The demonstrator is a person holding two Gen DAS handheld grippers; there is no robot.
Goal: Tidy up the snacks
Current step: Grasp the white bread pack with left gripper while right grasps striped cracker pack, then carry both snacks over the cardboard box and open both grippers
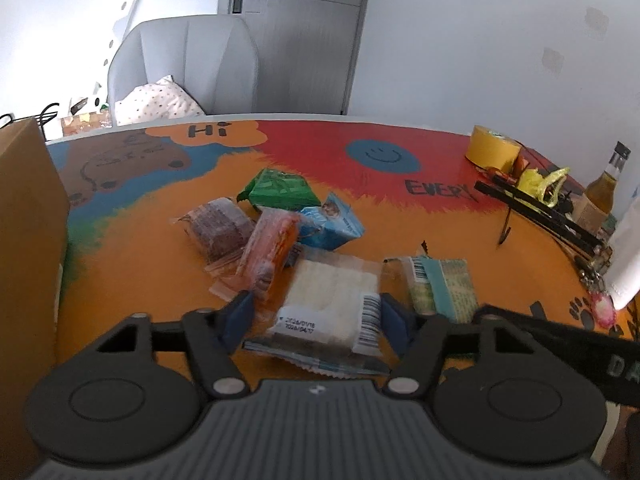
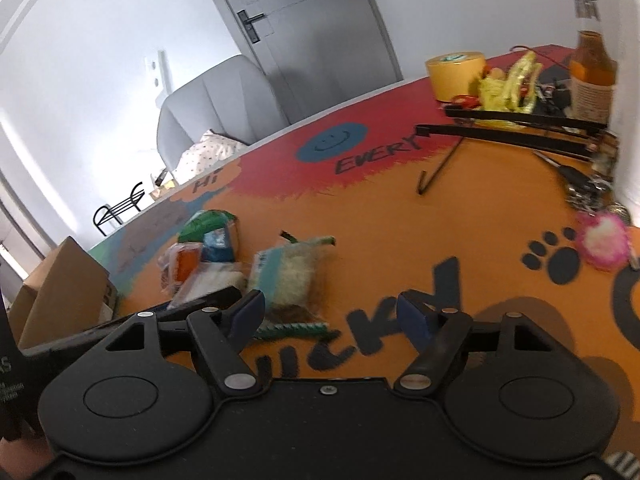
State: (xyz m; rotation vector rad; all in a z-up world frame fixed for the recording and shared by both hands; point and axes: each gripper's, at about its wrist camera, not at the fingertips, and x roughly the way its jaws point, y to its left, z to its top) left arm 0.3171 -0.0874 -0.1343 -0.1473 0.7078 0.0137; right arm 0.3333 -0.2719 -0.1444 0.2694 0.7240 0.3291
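1. The table, under its painted orange and red cover, fills the lower half of both views. Open cover lies left of the snack pile in the left wrist view and at lower right in the right wrist view; that looks like the safest room for moving.
2. The cardboard box stands at the left edge of the left wrist view, probably where the snacks go.
3. Clutter crowds the right edge: a yellow tape roll, a glass bottle that could tip, and black bars.
4. The left gripper straddles the white cream wafer pack at lower centre; its jaws are unclenched, pads just beside the wrapper. The pack looks light, crinkly, slippery and crushable, so a gentle hold across the middle suits it.
5. The right gripper, jaws apart and empty, hangs at lower centre just beside the teal and green pack, likely soft and light.
6. Brown, orange, blue and green packs overlap at mid-frame.
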